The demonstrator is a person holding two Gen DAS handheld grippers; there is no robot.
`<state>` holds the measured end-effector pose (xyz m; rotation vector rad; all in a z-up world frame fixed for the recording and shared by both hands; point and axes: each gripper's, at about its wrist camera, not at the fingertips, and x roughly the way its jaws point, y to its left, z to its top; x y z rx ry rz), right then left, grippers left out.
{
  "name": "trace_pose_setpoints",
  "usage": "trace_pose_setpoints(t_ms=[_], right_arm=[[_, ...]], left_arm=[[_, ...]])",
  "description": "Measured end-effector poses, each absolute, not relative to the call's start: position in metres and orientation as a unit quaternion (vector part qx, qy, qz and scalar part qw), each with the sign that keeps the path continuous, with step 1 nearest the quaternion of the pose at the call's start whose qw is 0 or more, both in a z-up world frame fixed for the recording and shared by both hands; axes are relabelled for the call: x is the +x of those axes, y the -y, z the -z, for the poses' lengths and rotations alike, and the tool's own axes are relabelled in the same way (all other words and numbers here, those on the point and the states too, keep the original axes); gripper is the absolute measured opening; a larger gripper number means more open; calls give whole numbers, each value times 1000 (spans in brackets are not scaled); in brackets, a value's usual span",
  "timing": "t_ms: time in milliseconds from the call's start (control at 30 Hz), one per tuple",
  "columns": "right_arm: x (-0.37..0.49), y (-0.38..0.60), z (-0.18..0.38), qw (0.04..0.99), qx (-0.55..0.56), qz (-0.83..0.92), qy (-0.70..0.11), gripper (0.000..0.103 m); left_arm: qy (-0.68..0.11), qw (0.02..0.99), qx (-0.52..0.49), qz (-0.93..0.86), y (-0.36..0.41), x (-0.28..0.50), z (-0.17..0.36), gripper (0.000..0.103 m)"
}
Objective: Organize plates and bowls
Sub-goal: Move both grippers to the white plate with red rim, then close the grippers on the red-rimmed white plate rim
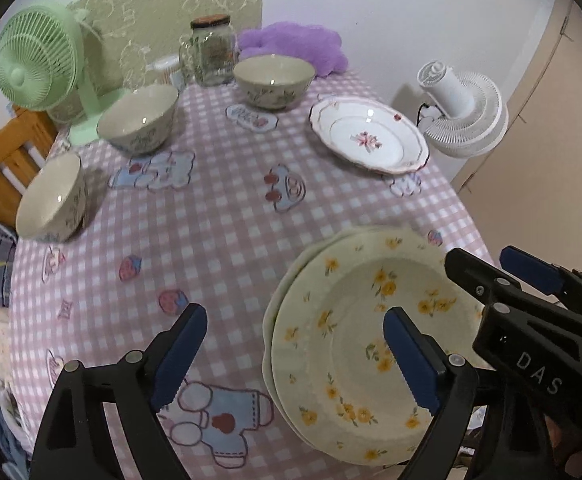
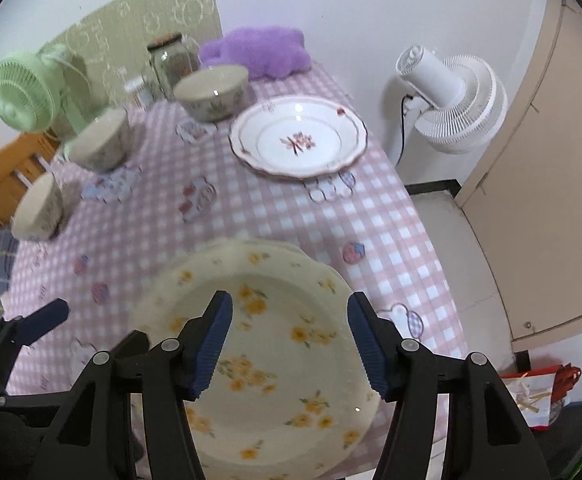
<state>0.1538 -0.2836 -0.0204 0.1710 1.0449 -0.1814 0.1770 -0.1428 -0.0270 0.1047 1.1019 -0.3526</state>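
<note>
Right gripper [image 2: 289, 344] is hovering over the yellow-flowered plates [image 2: 267, 352], jaws spread wide, nothing between the pads; whether a pad is touching the top plate cannot be told. Left gripper [image 1: 295, 356] is sitting spread wide just left of the same stack [image 1: 355, 344], its right finger over the plate's well, its left finger over the checked cloth; it is holding nothing. Two plates are lying stacked at the near right edge of the table [image 1: 227, 232]; the upper one is sitting slightly offset on the lower. "DAS" is reading in white on the right gripper's body in the left wrist view. Farther back, the pink-flowered white plate [image 2: 297, 140] is lying alone on the right side, well apart from the stack; three bowls [image 1: 137, 120] are standing separately along the left and back. Behind them, a glass jar [image 1: 213, 52], a green fan [image 1: 37, 64] and a purple plush [image 1: 295, 44] are standing at the far edge.
</note>
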Motion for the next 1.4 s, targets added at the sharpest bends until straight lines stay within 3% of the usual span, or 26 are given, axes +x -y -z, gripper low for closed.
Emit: trace_pose_setpoints(t_ms=[567, 1400], right_arm=[[249, 341, 11, 875, 57, 32, -479, 63], [379, 409, 90, 857, 55, 24, -512, 63]], left_arm=[[-476, 875, 24, 89, 199, 250, 15, 91], [-521, 852, 11, 50, 266, 369, 99, 88]])
